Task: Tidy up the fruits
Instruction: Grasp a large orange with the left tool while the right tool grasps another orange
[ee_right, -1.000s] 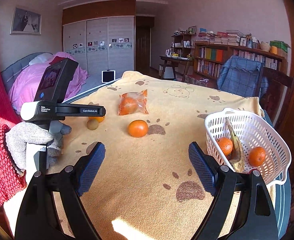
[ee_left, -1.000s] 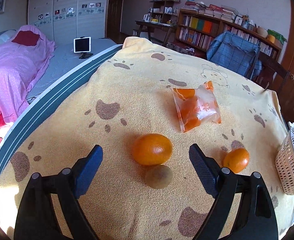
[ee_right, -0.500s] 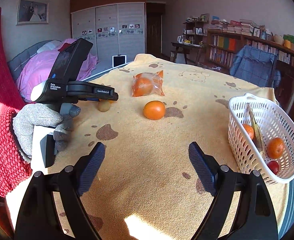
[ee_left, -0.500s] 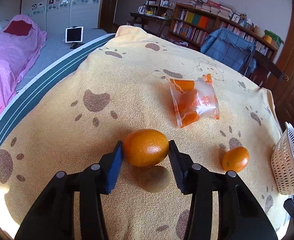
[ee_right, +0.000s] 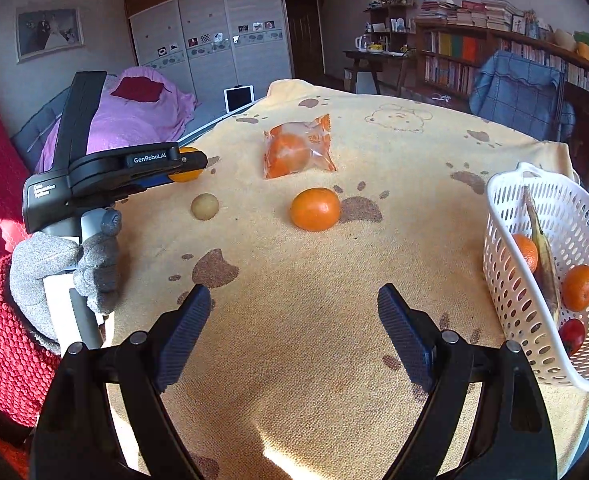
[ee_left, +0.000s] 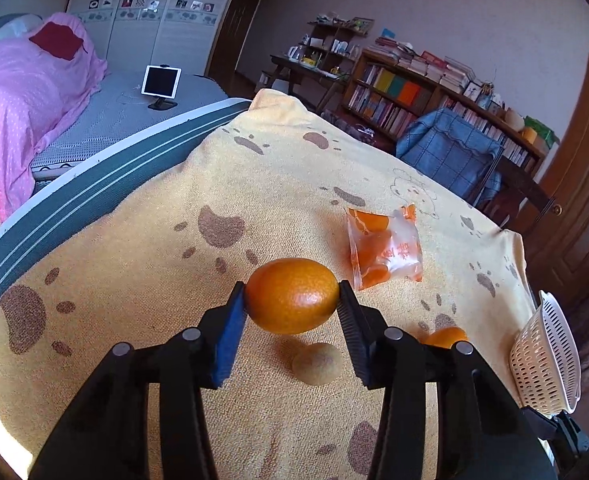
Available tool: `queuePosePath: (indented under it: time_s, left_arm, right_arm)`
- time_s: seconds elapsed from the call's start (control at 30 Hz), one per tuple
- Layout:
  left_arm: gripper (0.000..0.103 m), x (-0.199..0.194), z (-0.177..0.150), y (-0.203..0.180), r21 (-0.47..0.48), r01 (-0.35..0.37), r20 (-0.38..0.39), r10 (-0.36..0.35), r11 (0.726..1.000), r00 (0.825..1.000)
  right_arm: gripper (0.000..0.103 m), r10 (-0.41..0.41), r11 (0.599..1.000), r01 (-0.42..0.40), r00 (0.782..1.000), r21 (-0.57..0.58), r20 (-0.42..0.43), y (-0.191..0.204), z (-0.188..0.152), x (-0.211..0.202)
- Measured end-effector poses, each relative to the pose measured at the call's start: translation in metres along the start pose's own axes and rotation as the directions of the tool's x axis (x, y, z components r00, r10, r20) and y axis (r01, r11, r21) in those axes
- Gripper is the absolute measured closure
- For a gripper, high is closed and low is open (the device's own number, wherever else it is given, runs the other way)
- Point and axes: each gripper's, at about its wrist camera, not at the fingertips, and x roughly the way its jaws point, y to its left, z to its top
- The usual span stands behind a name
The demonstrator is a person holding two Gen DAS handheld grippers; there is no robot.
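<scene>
Round orange fruit [ee_left: 292, 295] sits pinched between my left fingers [ee_left: 230, 322], lifted off the yellow paw-print blanket [ee_left: 134, 264]; my right fingers [ee_right: 184, 330] stand spread, empty.

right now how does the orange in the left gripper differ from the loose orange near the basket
The held orange is clamped between the left gripper's pads and lifted clear of the cloth; the loose orange rests on the yellow cloth, untouched. The held orange hangs above the small brownish fruit; the loose orange lies between the bagged oranges and the white basket. Both are bare, unwrapped and not yet in the basket.
</scene>
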Motion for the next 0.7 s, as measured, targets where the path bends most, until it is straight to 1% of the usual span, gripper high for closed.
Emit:
queuePosePath:
  time_s: [0.07,0.13,0.2,0.23,0.3,0.37,0.47,0.53,0.63,0.7]
  left_arm:
    - [0.057,-0.002,0.001,0.006,-0.027,0.000,0.004,0.000,1.000,1.000]
    - [0.057,-0.004,0.002,0.013,-0.054,0.000,0.007,0.000,0.999,1.000]
    - [0.057,-0.006,0.003,0.019,-0.079,0.003,0.008,-0.002,0.997,1.000]
    - [0.057,-0.006,0.004,0.021,-0.089,0.000,0.009,0.001,0.996,1.000]
    - [0.057,-0.007,0.004,0.025,-0.106,-0.002,0.009,0.003,0.994,1.000]
    - [0.057,-0.007,0.003,0.024,-0.101,-0.004,0.007,0.005,0.995,1.000]
    - [0.057,-0.009,0.002,0.019,-0.081,-0.012,0.018,0.014,0.997,1.000]
    - [0.057,-0.011,0.002,0.017,-0.068,-0.017,0.027,0.019,0.998,0.999]
    - [0.057,-0.010,0.001,0.016,-0.061,-0.014,0.025,0.015,0.998,1.000]
    - [0.057,-0.008,0.001,0.014,-0.054,-0.014,0.020,0.015,0.998,1.000]
  right_arm:
    - [0.017,0.002,1.000,-0.002,1.000,-0.002,-0.001,0.002,0.011,0.007]
    - [0.018,-0.014,1.000,0.014,1.000,-0.004,-0.005,0.004,0.021,0.017]
    - [0.024,-0.015,1.000,0.015,1.000,0.012,-0.019,0.005,0.031,0.029]
    - [0.025,-0.015,1.000,0.016,1.000,0.017,-0.024,0.004,0.034,0.035]
    - [0.030,-0.039,0.999,0.040,0.999,0.014,-0.033,0.005,0.041,0.047]
    - [0.034,-0.053,0.998,0.054,0.997,0.019,-0.049,0.003,0.047,0.060]
    - [0.042,-0.067,0.996,0.070,0.995,0.047,-0.074,-0.002,0.055,0.077]
    - [0.047,-0.092,0.993,0.098,0.992,0.063,-0.090,-0.007,0.059,0.087]
    - [0.057,-0.093,0.991,0.103,0.990,0.090,-0.110,-0.014,0.062,0.098]
    - [0.059,-0.081,0.991,0.093,0.990,0.093,-0.118,-0.015,0.062,0.103]
